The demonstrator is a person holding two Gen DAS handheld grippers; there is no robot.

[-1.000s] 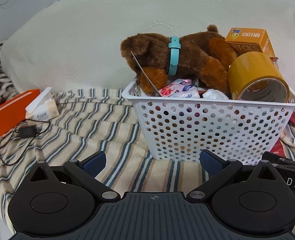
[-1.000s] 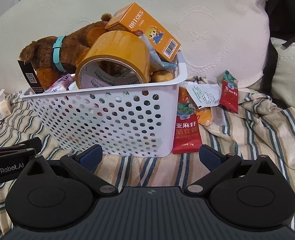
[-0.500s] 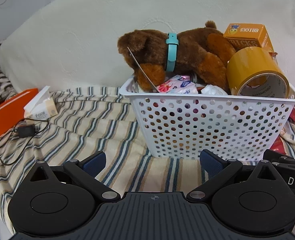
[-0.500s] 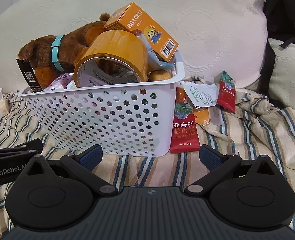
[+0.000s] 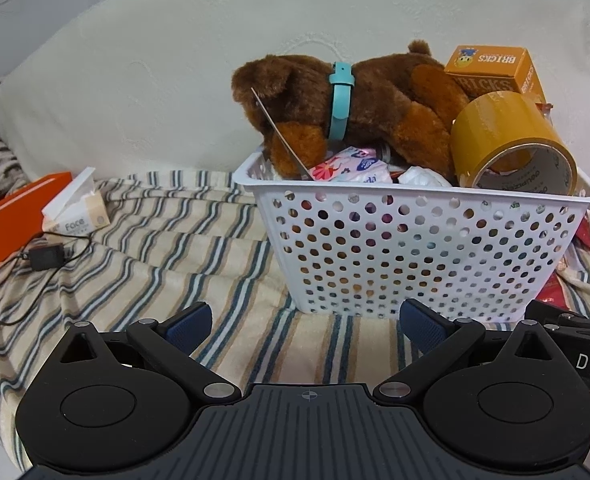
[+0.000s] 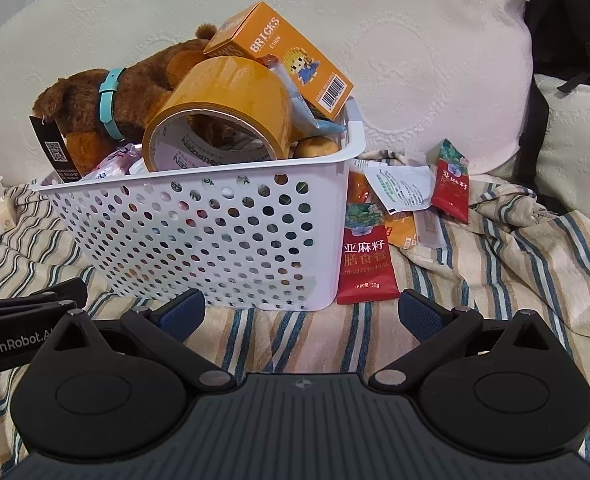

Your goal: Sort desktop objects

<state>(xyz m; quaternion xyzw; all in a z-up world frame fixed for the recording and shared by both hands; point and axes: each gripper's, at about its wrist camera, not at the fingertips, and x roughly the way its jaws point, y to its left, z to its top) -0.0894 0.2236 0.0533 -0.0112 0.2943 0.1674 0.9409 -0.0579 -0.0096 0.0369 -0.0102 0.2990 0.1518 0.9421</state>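
A white perforated basket (image 5: 415, 248) (image 6: 199, 232) stands on the striped cloth, heaped full. On top lie a brown plush dog with a teal collar (image 5: 351, 108) (image 6: 107, 96), a roll of yellow tape (image 5: 507, 140) (image 6: 223, 112) and an orange BRICKS box (image 5: 495, 68) (image 6: 283, 56). Red sachets (image 6: 367, 256) and other packets lie just right of the basket. My left gripper (image 5: 305, 320) is open and empty, a little in front of the basket. My right gripper (image 6: 301, 312) is open and empty, in front of the basket's right corner.
A small tissue pack (image 5: 75, 208), an orange box (image 5: 11, 220) and a black charger with cable (image 5: 47, 256) lie at the left. A large white cushion (image 5: 175, 60) stands behind the basket. A dark bag (image 6: 567, 40) is at the far right.
Both grippers have drawn back slightly from the basket and shifted a little; the basket sits a bit higher and farther in both views. Jaws stay open.
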